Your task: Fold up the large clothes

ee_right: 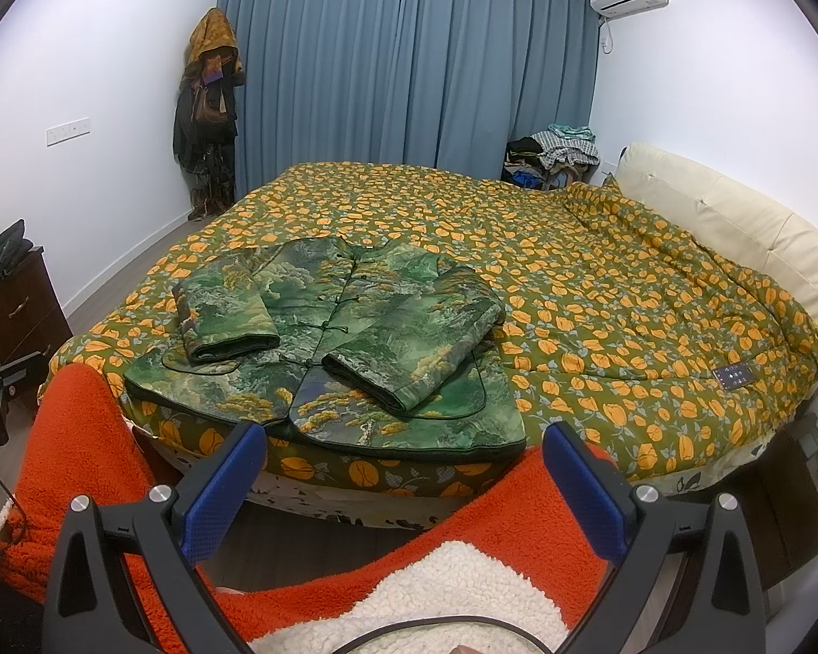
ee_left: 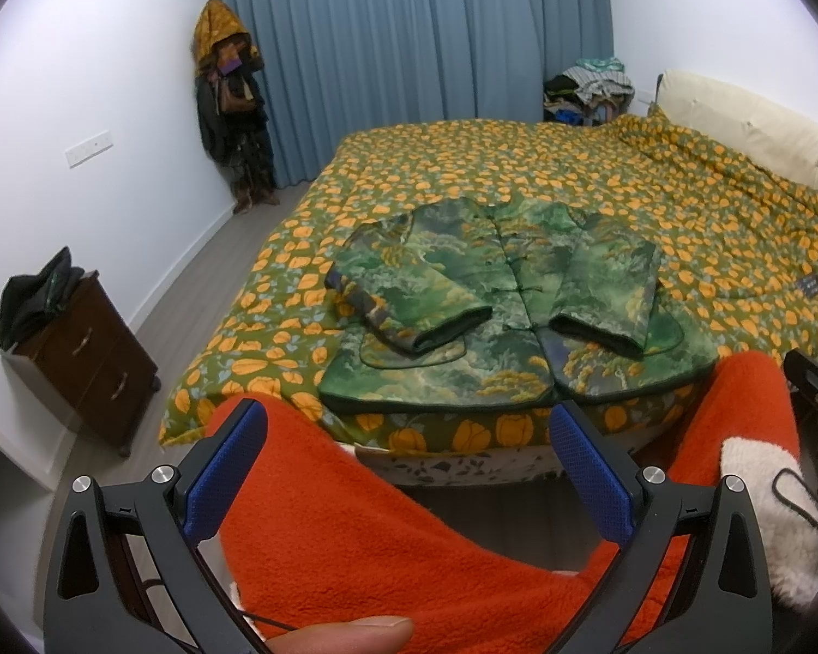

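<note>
A green landscape-print padded jacket (ee_left: 512, 294) (ee_right: 343, 338) lies face up near the foot edge of the bed, its front buttoned and both sleeves folded in across the chest. My left gripper (ee_left: 409, 436) is held back from the bed, open, with nothing between its blue pads (ee_left: 223, 468). My right gripper (ee_right: 403, 463) is likewise open and short of the jacket's hem, blue pads (ee_right: 583, 496) spread wide. Orange fleece sleeves (ee_left: 354, 534) (ee_right: 82, 468) of the person fill the space below both grippers.
The bed (ee_left: 600, 174) (ee_right: 600, 283) carries a green quilt with orange flowers and a cream headboard (ee_right: 736, 229) at right. A dark wooden nightstand (ee_left: 87, 359) stands left. Coats hang in the corner (ee_left: 229, 109). A clothes pile (ee_right: 561, 152) sits by the blue curtain.
</note>
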Demonstrator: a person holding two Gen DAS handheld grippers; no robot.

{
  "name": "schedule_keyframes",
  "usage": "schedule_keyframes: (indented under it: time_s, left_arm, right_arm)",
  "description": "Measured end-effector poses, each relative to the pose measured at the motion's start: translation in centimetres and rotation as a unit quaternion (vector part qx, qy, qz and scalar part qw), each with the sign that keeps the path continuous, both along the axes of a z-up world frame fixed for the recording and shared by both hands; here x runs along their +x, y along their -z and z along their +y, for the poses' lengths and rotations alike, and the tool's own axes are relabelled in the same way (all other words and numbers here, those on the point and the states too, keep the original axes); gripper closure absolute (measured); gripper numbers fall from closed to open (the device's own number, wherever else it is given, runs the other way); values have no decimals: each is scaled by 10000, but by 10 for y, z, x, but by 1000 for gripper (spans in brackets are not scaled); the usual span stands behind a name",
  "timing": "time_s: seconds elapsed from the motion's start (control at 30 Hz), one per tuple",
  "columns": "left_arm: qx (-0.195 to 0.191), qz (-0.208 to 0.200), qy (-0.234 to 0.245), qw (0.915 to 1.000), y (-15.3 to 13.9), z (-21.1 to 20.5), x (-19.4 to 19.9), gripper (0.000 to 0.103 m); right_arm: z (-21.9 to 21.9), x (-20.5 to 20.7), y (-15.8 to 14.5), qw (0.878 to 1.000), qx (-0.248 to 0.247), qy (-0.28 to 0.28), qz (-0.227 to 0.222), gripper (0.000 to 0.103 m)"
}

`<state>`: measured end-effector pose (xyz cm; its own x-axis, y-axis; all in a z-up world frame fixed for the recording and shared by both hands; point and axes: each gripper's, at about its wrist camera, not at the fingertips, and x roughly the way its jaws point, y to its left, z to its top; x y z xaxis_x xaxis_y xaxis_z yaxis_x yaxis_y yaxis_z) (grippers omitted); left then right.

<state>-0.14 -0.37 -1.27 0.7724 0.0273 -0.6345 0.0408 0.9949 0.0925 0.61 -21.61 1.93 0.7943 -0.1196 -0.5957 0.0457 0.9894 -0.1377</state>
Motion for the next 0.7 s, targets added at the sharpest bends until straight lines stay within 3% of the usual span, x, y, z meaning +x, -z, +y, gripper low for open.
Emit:
schedule_keyframes:
  time_s: [0.7]
  left_arm:
    - [76,-8,-8,10000,9,11,4,0]
  right_arm:
    - [-6,2,-2,9998,25,-215,-47,0]
